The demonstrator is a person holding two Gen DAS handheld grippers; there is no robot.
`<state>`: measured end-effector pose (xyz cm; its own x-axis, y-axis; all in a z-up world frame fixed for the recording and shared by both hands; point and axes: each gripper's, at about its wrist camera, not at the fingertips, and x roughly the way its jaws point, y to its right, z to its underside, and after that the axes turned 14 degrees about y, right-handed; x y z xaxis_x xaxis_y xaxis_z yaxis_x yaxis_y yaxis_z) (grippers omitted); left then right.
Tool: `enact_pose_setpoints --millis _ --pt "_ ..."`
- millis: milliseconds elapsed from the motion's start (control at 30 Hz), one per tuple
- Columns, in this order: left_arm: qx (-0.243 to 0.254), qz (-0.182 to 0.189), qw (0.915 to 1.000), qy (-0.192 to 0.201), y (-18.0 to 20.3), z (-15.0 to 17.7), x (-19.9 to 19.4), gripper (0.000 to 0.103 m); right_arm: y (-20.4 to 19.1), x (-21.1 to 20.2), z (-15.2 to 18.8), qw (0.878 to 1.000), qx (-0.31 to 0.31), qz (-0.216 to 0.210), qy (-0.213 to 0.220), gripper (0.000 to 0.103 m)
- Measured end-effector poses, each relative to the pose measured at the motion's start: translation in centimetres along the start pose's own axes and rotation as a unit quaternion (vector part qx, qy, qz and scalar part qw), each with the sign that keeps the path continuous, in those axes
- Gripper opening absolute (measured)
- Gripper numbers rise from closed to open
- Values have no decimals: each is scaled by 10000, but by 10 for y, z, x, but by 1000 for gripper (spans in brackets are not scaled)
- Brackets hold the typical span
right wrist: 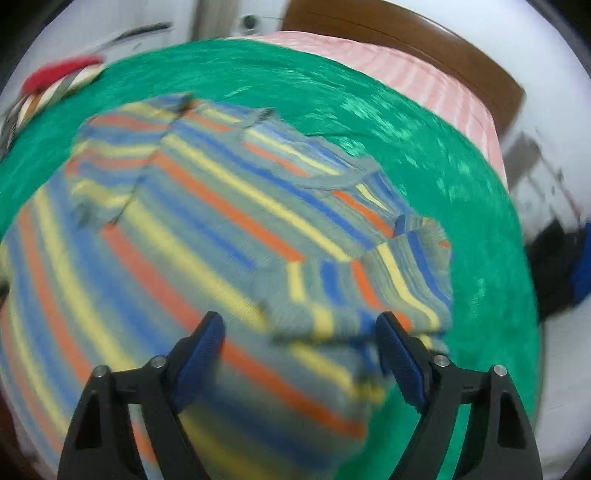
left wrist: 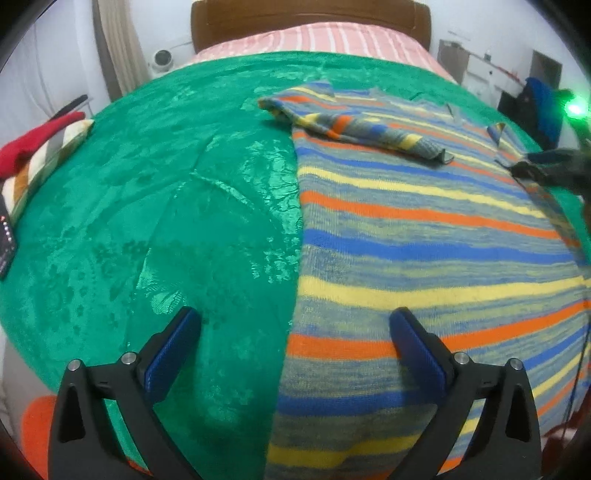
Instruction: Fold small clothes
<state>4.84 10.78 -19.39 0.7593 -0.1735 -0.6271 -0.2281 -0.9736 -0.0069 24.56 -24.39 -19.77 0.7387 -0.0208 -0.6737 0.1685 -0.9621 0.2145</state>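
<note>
A striped knit sweater in grey, blue, yellow and orange lies flat on a green blanket. Its left sleeve is folded in across the chest. My left gripper is open and empty, hovering over the sweater's left edge near the hem. In the right wrist view the sweater fills the middle, blurred. Its right sleeve is folded inward and lies between the open fingers of my right gripper, which holds nothing. The right gripper also shows at the far right of the left wrist view.
The green blanket covers a bed with a pink striped sheet and a brown headboard. A red item on striped folded cloth lies at the bed's left edge. Dark clothes hang beyond the right side.
</note>
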Motion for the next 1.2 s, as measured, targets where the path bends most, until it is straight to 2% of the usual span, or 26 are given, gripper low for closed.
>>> enact_pose_setpoints --millis 33,67,133,167,233,333,400,533,600,700,767,833,867,900,933,967,1000,1067,1200 --pt "-46 47 10000 26 -3 2 -1 103 12 5 0 9995 302 -28 -23 8" --pt "-42 73 10000 48 -3 3 -1 103 28 5 0 9979 620 149 -69 9" --pt "73 80 9999 98 -2 6 -3 103 74 -16 1 9893 1384 396 217 9" --pt "139 54 9998 115 1 7 -4 103 93 -27 2 9853 1573 600 297 9" --pt "157 -18 9998 99 4 7 -4 103 146 -56 15 9717 2039 1122 410 9" --pt "84 -33 9999 75 4 5 -3 103 225 -103 46 9451 2662 1844 446 9" --pt "75 -43 9999 65 4 5 -3 103 255 -122 64 9331 2878 2120 401 8" --pt "34 -74 10000 4 3 3 -2 103 283 -129 100 9168 3406 2080 175 7" --pt "41 -80 10000 -37 3 2 -2 103 285 -121 116 9088 3651 2020 -64 7" --pt "47 -67 10000 -45 3 2 -2 103 281 -111 142 9071 3660 2052 -320 6" --pt "54 -76 9999 -49 3 2 -2 103 280 -106 166 8969 3929 1967 -501 5" --pt "61 -77 9999 -61 3 2 -3 103 284 -115 184 8894 4124 1905 -515 5" --pt "63 -73 9999 -63 3 2 -3 103 284 -122 189 8869 4122 2023 -510 5" --pt "63 -72 9999 -57 3 3 -4 103 288 -131 195 8828 4113 2198 -566 6" --pt "60 -76 9999 -48 3 3 -4 103 292 -140 202 8751 4197 2329 -614 13" --pt "58 -84 9999 -40 3 4 -4 103 296 -149 207 8667 4324 2408 -619 18" --pt "62 -96 9999 -31 3 4 -3 103 298 -154 207 8629 4427 2377 -541 19" --pt "64 -124 9999 -14 5 5 -3 103 300 -167 201 8637 4562 2127 -262 27" --pt "71 -141 9999 -33 6 5 -4 103 293 -162 159 8792 4619 1128 308 27"
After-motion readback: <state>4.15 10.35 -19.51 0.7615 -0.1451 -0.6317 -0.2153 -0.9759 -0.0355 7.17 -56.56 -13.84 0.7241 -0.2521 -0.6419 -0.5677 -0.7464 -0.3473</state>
